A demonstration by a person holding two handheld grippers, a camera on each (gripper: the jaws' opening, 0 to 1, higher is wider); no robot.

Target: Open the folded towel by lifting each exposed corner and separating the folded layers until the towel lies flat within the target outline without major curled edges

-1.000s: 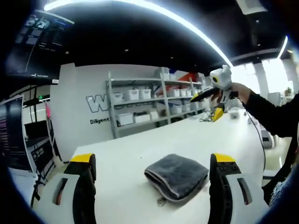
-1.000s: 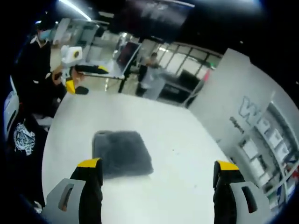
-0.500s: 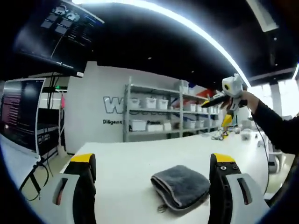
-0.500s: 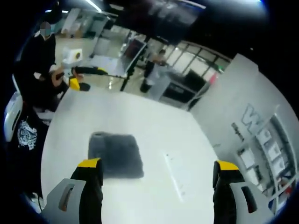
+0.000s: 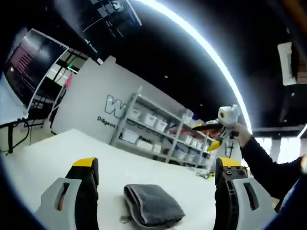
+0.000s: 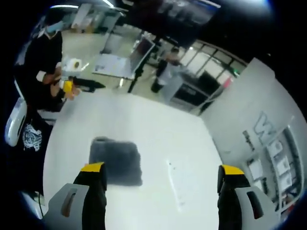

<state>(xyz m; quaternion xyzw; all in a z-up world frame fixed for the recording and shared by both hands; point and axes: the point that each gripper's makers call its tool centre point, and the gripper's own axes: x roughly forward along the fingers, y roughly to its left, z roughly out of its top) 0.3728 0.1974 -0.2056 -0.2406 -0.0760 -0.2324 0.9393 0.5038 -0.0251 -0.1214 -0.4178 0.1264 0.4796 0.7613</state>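
A dark grey folded towel (image 5: pixel 152 207) lies on the white table (image 5: pixel 43 158). In the left gripper view it sits low between the jaws of my left gripper (image 5: pixel 157 165), which hovers above it, open and holding nothing. My right gripper (image 5: pixel 215 128) is raised at the right in a black-sleeved hand. In the right gripper view the towel (image 6: pixel 116 160) lies just past the left jaw of my right gripper (image 6: pixel 161 167), which is open and well above the table (image 6: pixel 158 120). The left gripper (image 6: pixel 76 85) is held up at the far left.
Metal shelves with white bins (image 5: pixel 158 136) stand behind the table against a lettered wall. A dark screen (image 5: pixel 29 60) hangs at the left. In the right gripper view a person (image 6: pixel 165 72) and a desk (image 6: pixel 115 64) are beyond the far edge. A thin mark (image 6: pixel 173 179) crosses the tabletop.
The left gripper's camera has tilted, so the towel now sits lower and more to the left between its jaws. The right view has shifted slightly. The towel has stayed folded in place.
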